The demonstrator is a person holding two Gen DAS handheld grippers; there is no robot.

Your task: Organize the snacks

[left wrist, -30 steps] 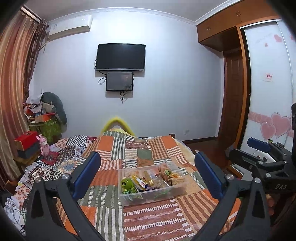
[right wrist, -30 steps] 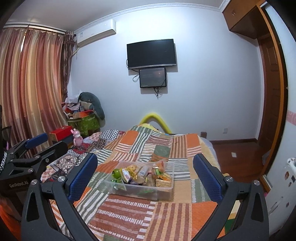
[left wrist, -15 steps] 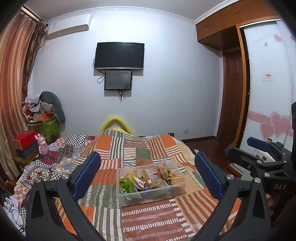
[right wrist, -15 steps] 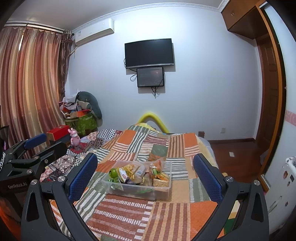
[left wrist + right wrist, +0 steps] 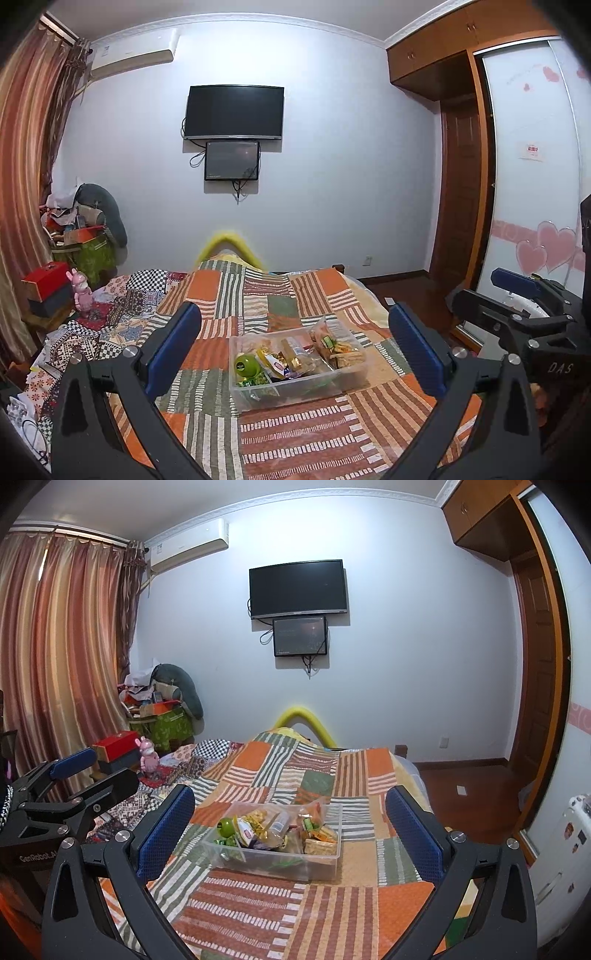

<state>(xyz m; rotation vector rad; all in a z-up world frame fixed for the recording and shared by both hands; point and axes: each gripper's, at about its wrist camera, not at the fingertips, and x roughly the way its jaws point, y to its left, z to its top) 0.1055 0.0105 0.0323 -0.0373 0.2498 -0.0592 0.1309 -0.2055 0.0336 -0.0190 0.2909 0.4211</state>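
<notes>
The left gripper [image 5: 295, 349] hangs above the near end of the bed with its jaws spread wide, its blue-padded fingers [image 5: 173, 347] standing well apart on either side of the view and gripping nothing; neither pad touches the quilt or the box. The right gripper [image 5: 290, 829] is likewise released, its fingers [image 5: 166, 830] splayed to their full spread and empty. Between both pairs of pads, farther along the bed, sits a clear plastic container [image 5: 295, 391] on the striped patchwork quilt [image 5: 295, 443], well clear of either tool. It is filled with snacks [image 5: 291, 356]: a green round pot [image 5: 245, 364] at its left end, yellow and white wrapped packets in the middle, and a bag of biscuit-like pieces [image 5: 334, 345] at the right end. From the right wrist view the same container [image 5: 277, 860] lies slightly left of centre, and the left gripper's black body shows at the left edge, beside the bed. A dark television [image 5: 234, 112] hangs on the far wall above a smaller screen [image 5: 232, 160], with striped curtains [image 5: 55, 664] at the left
</notes>
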